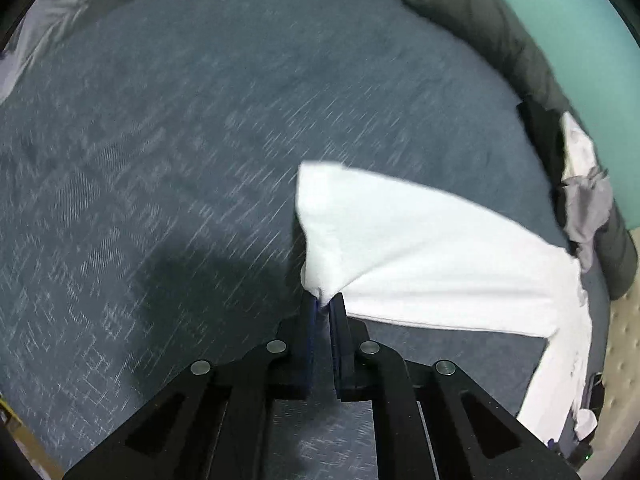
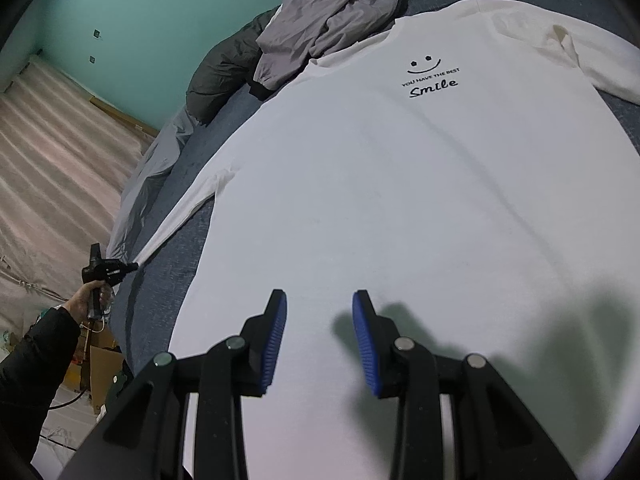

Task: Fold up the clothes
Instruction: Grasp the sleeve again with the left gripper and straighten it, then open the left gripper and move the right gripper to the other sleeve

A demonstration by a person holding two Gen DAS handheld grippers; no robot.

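Shirt (image 2: 400,200) flat, sleeve cuff (image 1: 320,288) pinched in left tongs (image 1: 322,300), bedspread (image 1: 160,160) beyond

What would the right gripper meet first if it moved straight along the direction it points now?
Probably the white sweatshirt itself. The right gripper, jaws open, points down at the plain front below the printed smile, and nothing lies between. How much gap remains is unclear.

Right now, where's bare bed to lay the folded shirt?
Free: the blue bedspread beyond the left tongs, which pinch the white shirt's sleeve end, bordered by the dark bolster far side. Crowded: the grey jacket heaped at the shirt's collar.
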